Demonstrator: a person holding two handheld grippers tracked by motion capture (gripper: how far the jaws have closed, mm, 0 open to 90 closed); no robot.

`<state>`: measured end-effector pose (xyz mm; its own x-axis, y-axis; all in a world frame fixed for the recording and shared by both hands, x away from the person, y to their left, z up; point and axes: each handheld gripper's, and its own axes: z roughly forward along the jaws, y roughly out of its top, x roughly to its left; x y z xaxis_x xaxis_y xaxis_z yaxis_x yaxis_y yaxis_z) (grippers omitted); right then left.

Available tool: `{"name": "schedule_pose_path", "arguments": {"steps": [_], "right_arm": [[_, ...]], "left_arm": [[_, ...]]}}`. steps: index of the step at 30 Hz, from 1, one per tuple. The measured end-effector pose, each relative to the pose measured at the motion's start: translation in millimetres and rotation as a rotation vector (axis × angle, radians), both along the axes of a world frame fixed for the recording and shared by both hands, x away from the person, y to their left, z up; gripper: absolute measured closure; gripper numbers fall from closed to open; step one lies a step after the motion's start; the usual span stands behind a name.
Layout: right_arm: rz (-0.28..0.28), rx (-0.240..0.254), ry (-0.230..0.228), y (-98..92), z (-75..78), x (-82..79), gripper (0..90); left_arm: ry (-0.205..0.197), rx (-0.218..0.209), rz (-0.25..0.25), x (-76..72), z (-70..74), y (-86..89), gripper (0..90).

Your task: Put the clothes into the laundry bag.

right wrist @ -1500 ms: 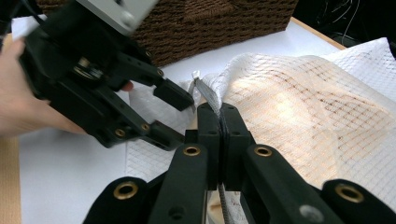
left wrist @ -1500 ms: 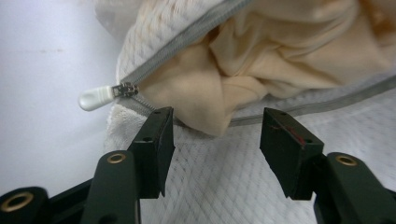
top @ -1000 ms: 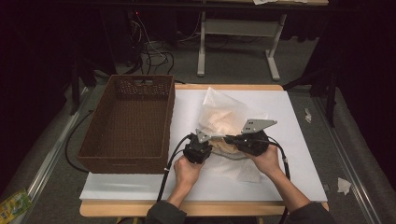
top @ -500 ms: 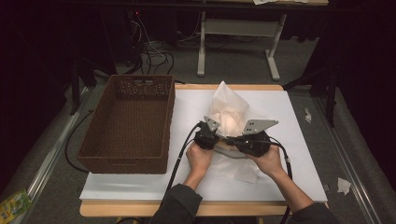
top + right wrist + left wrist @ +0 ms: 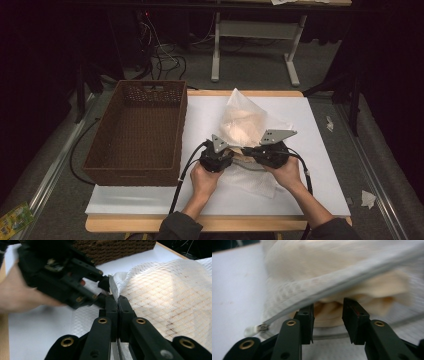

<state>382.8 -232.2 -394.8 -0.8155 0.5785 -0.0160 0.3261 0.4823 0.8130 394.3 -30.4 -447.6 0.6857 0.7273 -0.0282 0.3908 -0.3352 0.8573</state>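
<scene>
A white mesh bag (image 5: 247, 122) with cream cloth inside lies on the white table top (image 5: 320, 165), its far end puffed up. My right gripper (image 5: 248, 151) is shut on the bag's zipper edge (image 5: 113, 286), which runs between its pads. My left gripper (image 5: 234, 153) faces it from the left, at the bag's mouth. Its jaws have just been opening and now stand apart (image 5: 328, 308). The cream cloth (image 5: 329, 308) shows in the gap, with no pad pressing on it. The zipper band (image 5: 342, 286) crosses just above the fingertips, and its pull (image 5: 260, 327) hangs at the left.
A brown wicker basket (image 5: 177, 125) stands left of the bag, close to my left hand, and its wall (image 5: 112, 248) shows behind the left gripper (image 5: 103, 285). Cables trail from both grippers toward the table's near edge. White surface lies free to the right of the bag.
The bag has risen into a taller peak. My left gripper swung right toward the right gripper, then eased back a little, and its jaws have parted. The right hand has stayed put.
</scene>
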Motion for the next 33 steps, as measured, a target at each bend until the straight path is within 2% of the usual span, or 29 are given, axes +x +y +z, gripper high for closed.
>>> {"name": "schedule_pose_path", "arguments": {"steps": [3,5,8,9,10,11,12,13,15,18,21,23,24,26,27,30,33], "right_arm": [[-0.005,0.004,-0.005,0.7,1.3,0.8,89.9],[-0.009,0.01,-0.002,-0.2,1.9,1.2,89.9],[-0.018,0.01,-0.001,-3.6,2.8,1.5,89.9],[-0.024,0.014,0.007,-4.6,3.2,0.9,89.9],[-0.022,0.018,0.002,-6.3,3.7,1.2,89.9],[-0.024,0.02,0.001,-7.2,4.1,0.7,90.0],[-0.026,0.022,-0.001,-8.5,4.6,0.0,90.0],[-0.026,0.023,-0.003,-9.5,4.7,-0.7,90.0],[-0.028,0.022,0.0,-10.8,4.2,-1.7,89.9],[-0.041,0.011,0.006,-14.5,2.0,-0.5,89.9],[-0.061,0.026,0.016,-20.8,1.1,0.7,89.9],[-0.068,0.03,0.012,-23.6,1.0,1.4,89.9],[-0.067,0.032,0.011,-23.5,1.0,1.6,89.9],[-0.062,0.034,0.01,-22.1,0.8,1.8,89.9],[-0.06,0.033,0.007,-21.0,0.4,1.8,89.9],[-0.057,0.023,0.003,-18.9,0.3,1.4,89.9],[-0.056,0.019,0.002,-18.9,0.6,0.7,89.9]], "left_arm": [[0.014,-0.004,-0.019,2.6,2.3,-8.7,56.7],[0.022,-0.004,-0.008,10.0,0.4,-15.5,53.9],[0.022,-0.034,0.015,19.4,-0.9,-22.2,51.5],[0.009,-0.042,0.031,22.6,-0.9,-25.3,51.7],[-0.022,-0.057,0.045,23.1,-1.1,-26.8,55.9],[-0.074,-0.077,0.073,23.9,-2.0,-30.0,63.5],[-0.062,-0.085,0.081,27.6,-3.0,-34.1,74.1],[-0.036,-0.074,0.082,31.6,-3.8,-38.4,78.7],[-0.005,-0.019,0.085,42.0,-8.2,-50.2,81.8],[0.047,0.005,0.08,48.5,-6.0,-50.8,82.0],[0.044,0.029,0.056,35.8,2.0,-37.8,75.9],[0.043,0.058,0.039,25.4,4.0,-28.8,66.1],[0.043,0.081,0.03,20.3,3.8,-24.8,62.0],[0.031,0.153,0.026,8.9,2.0,-17.9,54.9],[0.024,0.173,0.03,3.3,1.1,-13.3,53.2],[0.037,0.184,0.058,-9.3,0.1,2.5,51.4],[0.04,0.214,0.1,-16.8,1.0,14.9,50.1]]}}
